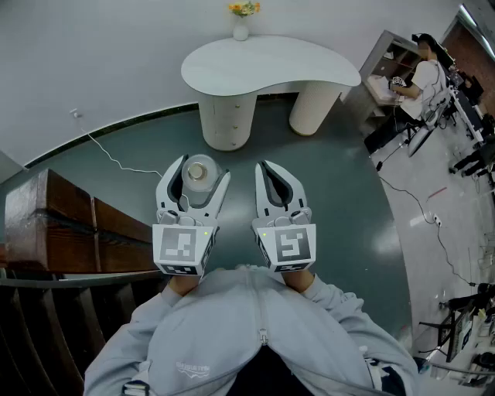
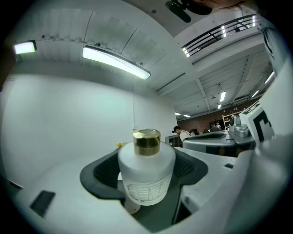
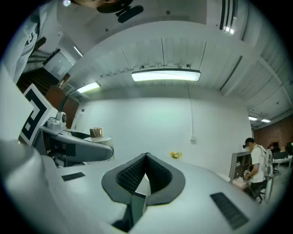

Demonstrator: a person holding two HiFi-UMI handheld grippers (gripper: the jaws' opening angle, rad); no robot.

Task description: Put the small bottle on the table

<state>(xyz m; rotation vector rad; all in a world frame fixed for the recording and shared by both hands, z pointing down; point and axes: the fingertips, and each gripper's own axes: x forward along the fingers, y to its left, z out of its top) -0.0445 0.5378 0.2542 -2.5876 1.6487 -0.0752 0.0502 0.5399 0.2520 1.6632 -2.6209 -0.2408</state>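
The small bottle (image 1: 199,173) is white with a gold cap (image 2: 146,140). It stands upright between the jaws of my left gripper (image 1: 199,165), which is shut on it and holds it in the air above the dark floor. In the left gripper view the dark pads (image 2: 106,171) press on both sides of the bottle's body (image 2: 146,176). My right gripper (image 1: 264,165) hangs beside it, shut with nothing in it; its pads (image 3: 137,172) meet at the tip. The white kidney-shaped table (image 1: 271,66) stands ahead, some way beyond both grippers.
A white vase with flowers (image 1: 242,23) sits at the table's far edge. A dark wooden bench or step (image 1: 69,228) lies at my left. A cable (image 1: 116,162) runs across the floor. A person (image 1: 421,73) sits at a desk at the far right.
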